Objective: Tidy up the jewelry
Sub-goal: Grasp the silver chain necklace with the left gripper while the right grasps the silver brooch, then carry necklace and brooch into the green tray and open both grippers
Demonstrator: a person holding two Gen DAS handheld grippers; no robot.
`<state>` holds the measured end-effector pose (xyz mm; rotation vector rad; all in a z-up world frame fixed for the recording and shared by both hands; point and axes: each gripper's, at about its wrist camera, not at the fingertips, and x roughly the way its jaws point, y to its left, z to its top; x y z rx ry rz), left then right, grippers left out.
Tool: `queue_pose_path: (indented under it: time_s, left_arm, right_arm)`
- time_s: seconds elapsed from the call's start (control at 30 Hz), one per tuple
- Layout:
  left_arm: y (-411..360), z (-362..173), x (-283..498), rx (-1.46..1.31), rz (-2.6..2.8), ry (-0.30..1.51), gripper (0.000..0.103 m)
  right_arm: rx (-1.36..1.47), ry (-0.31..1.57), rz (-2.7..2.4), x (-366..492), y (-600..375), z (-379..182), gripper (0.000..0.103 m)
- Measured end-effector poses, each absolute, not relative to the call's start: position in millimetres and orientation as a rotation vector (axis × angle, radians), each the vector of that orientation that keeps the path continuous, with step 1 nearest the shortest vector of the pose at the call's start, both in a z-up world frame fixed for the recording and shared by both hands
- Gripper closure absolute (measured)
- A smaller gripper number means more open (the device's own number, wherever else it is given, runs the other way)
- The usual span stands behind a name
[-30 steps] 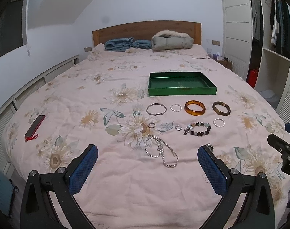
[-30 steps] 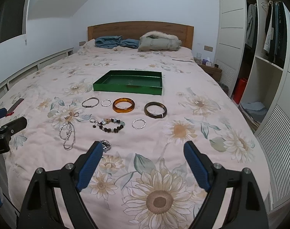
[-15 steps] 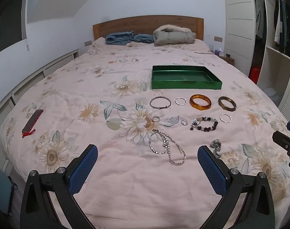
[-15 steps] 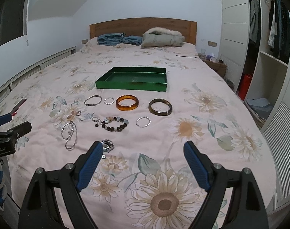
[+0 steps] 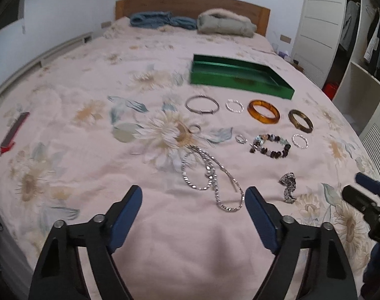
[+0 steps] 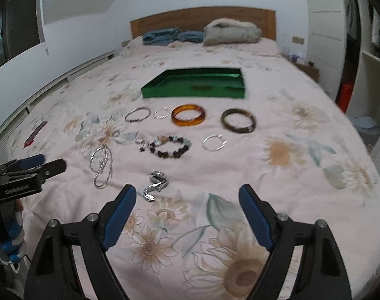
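Observation:
Jewelry lies on a floral bedspread in front of an empty green tray (image 5: 240, 80) (image 6: 193, 85). An amber bangle (image 5: 263, 112) (image 6: 188, 118), a dark bangle (image 5: 300, 120) (image 6: 238, 124), a silver bangle (image 5: 202, 104), small silver rings, a beaded bracelet (image 5: 271, 146) (image 6: 170, 146), a silver chain necklace (image 5: 210, 177) (image 6: 102, 163) and a crumpled silver piece (image 5: 289, 187) (image 6: 156, 183) are spread out. My left gripper (image 5: 193, 205) is open just before the necklace. My right gripper (image 6: 187, 206) is open and empty, near the crumpled silver piece.
A red and grey flat object (image 5: 13, 133) lies at the bed's left edge. Folded blue and beige bedding (image 5: 202, 22) sits by the wooden headboard. A wardrobe with shelves (image 5: 360, 50) stands on the right.
Both grippers have moved forward and lower toward the jewelry. The necklace and crumpled silver piece now sit closer to the fingertips. Nothing on the bed has moved.

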<state>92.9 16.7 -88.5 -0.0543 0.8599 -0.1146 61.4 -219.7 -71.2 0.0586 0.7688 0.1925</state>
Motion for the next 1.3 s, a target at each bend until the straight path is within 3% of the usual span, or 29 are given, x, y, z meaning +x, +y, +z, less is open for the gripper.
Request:
queue_pose_path:
  time_s: [0.1,0.3,0.67,0.73,0.77,0.83,0.9,1.3]
  left_arm:
    - [9.7,-98.4,110.5,-0.062,-0.135,0.884,0.025]
    - [-2.4,-117.9,143.3,-0.062,-0.135,0.929,0.028]
    - [-9.1,-151.6,169.7,-0.038,-0.073,1.004,0.041]
    - [-10.2,-151.1,171.3,-0.031,-0.069,0.997,0.058]
    - [-10.1,-150.6,171.7,-0.026,-0.066,0.991,0.064]
    - [-8.5,-150.3,172.3,-0.026,-0.066,0.987,0.085]
    - [-6.3,-148.9,170.3,-0.030,-0.074,0.980,0.093]
    - [4.3,-80.1,140.1,-0.083,-0.174,0.816,0.094]
  right_arm:
    - [0.083,0.805,0.242,75.8,-214.5,-83.7,0.039]
    - [0.105,0.863,0.318,106.1,-200.5,-104.6,0.059]
    - [0.068,0.958,0.382,139.3,-172.4,-143.5,0.061]
    - [0.052,0.964,0.377,142.2,-168.7,-148.6,0.067]
    - [0.048,0.962,0.376,142.5,-168.8,-149.3,0.075]
    - [0.049,0.956,0.378,143.0,-170.9,-148.8,0.082]
    - [0.045,0.949,0.380,140.2,-171.6,-147.7,0.083]
    - [0.052,0.800,0.338,103.4,-191.0,-94.6,0.083]
